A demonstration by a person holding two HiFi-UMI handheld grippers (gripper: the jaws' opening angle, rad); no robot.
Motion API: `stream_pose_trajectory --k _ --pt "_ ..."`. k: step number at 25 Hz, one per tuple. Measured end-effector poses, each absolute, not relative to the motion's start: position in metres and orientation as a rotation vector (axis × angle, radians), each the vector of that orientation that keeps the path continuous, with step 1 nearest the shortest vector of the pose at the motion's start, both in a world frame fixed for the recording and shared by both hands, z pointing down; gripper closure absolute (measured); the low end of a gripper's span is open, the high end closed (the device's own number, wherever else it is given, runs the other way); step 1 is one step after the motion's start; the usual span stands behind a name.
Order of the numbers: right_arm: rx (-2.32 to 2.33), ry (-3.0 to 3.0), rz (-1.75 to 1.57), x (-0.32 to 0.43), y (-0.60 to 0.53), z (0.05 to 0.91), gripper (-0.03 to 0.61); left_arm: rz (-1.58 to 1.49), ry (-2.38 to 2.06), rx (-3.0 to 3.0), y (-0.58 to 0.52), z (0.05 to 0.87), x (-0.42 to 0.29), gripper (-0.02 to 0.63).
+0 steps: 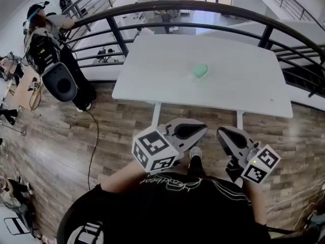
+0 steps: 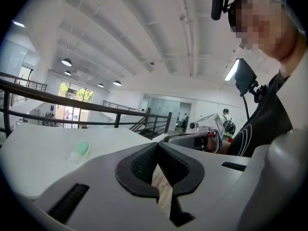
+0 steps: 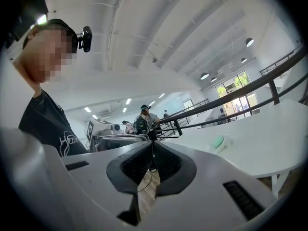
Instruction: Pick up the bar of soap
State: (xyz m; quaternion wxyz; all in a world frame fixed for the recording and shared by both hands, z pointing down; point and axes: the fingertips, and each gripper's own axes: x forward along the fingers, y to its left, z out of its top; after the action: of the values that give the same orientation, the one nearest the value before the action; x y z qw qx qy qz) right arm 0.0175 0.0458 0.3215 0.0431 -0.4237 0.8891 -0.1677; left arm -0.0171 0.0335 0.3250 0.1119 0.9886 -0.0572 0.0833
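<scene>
Office mezzanine, curved black railing (image 1: 203,5), white table (image 1: 152,70), wood floor (image 1: 117,131)

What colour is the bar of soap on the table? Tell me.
Mint green; the bar of soap shows best in the head view.

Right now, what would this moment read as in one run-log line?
stage: pre-grasp | left gripper: shut, empty | right gripper: shut, empty | bar of soap: on table, untouched | grippers: short of table's near edge
</scene>
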Motion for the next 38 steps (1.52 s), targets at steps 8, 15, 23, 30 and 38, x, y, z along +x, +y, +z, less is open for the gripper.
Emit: stream_pose_trajectory --k 8,15,23,30,38 --pt "-1.261 2.722 -0.580 0.070 -0.038 0.330 0.561 0.297 -0.194 2.853 -0.046 0.337 0.034 0.606" --pt "-1.212 2.732 -0.643 0.114 -0.119 0.351 0.561 0.347 -0.261 2.794 -0.127 0.365 0.076 0.606" --pt "-1.162 2.763 -0.688 0.146 -0.192 0.362 0.561 0.381 -0.302 2.762 -0.197 0.382 0.111 0.606" --pt "-1.120 2.799 -0.694 0.158 -0.231 0.367 0.561 0.366 -0.336 2.758 -0.238 0.385 0.126 0.606" --pt "-1.097 2.826 -0.713 0.165 -0.255 0.369 0.561 0.379 -0.341 2.740 -0.256 0.393 0.135 0.606"
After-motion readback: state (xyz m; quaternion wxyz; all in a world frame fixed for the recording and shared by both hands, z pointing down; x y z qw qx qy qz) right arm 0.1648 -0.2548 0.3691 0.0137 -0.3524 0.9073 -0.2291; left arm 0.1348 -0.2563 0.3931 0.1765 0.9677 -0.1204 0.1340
